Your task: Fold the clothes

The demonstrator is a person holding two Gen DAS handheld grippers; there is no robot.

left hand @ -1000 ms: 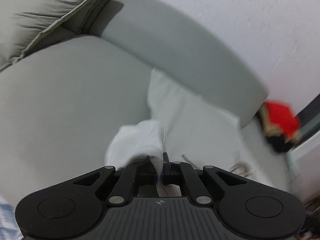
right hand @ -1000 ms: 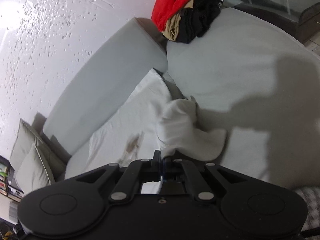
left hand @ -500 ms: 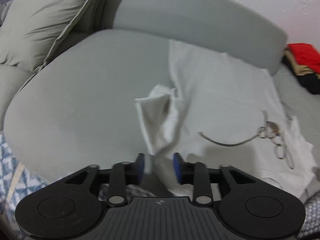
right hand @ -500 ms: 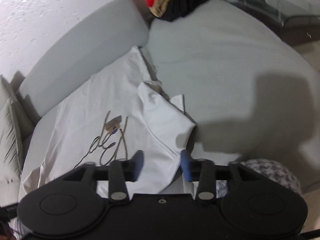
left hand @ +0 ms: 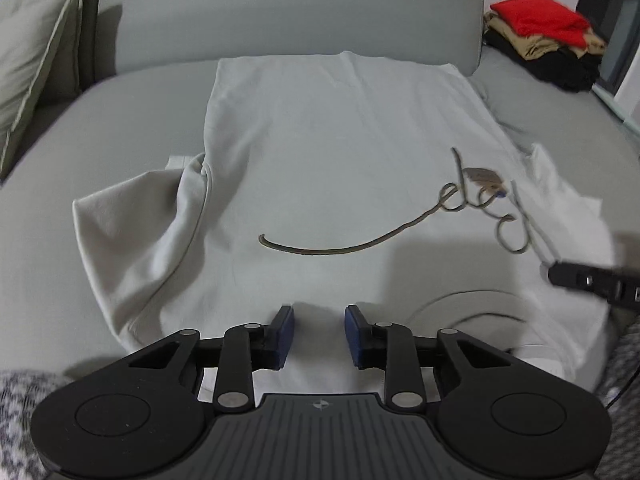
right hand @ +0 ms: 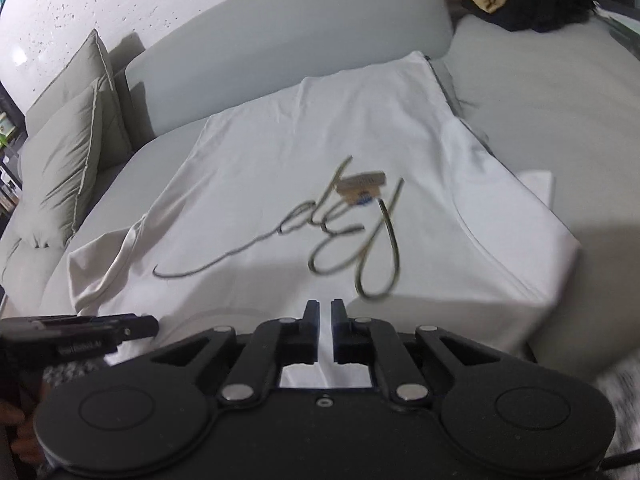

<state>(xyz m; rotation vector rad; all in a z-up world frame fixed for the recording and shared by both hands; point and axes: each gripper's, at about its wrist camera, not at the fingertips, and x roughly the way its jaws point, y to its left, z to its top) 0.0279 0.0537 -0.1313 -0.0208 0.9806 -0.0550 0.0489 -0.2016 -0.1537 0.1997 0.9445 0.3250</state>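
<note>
A white T-shirt with a thin script print lies spread on the grey sofa seat, collar end nearest me. Its left sleeve lies crumpled outwards and its right sleeve sticks out to the side. My left gripper hovers over the near edge of the shirt; its jaws are apart and closing, with only the cloth below them. My right gripper is over the near edge by the collar, its jaws closing to a narrow slit with nothing pinched. Each gripper shows at the other view's edge.
The sofa backrest runs behind the shirt. Grey cushions lean at the left end. A pile of red, tan and black clothes sits at the right end. Patterned grey-white cloth shows at the lower corners.
Both grippers were shut on lifted sleeves, then opened and let them fall. Both have since pulled back and down to the shirt's near edge, and the right jaws have narrowed.
</note>
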